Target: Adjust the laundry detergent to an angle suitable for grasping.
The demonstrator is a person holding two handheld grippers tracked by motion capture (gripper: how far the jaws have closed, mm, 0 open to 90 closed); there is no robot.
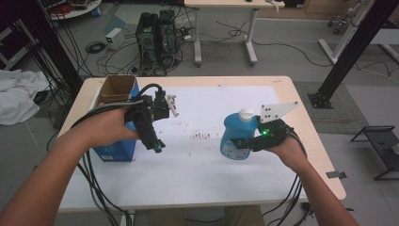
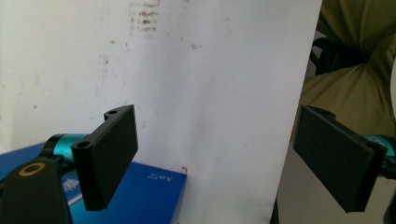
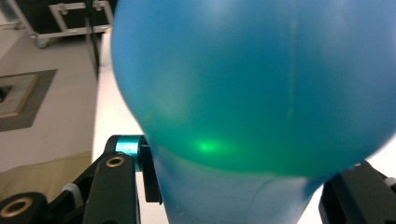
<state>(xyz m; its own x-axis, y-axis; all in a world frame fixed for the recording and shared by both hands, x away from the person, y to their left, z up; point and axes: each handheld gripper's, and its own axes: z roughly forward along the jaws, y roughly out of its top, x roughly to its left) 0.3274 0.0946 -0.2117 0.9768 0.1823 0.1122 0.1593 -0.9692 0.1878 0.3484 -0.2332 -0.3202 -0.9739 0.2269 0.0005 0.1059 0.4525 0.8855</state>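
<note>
blue bottle [image 1: 234, 136] clamped between right gripper [image 1: 244, 143] jaws.

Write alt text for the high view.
A person's right gripper clamps a blue plastic bottle with a white cap above a white-covered wooden table. The left gripper hangs open and empty beside an open blue cardboard box. Brown specks mark the sheet between them.

Up close the blue bottle [image 3: 252, 93] blurs, its top and base cut off by the edges.
</note>
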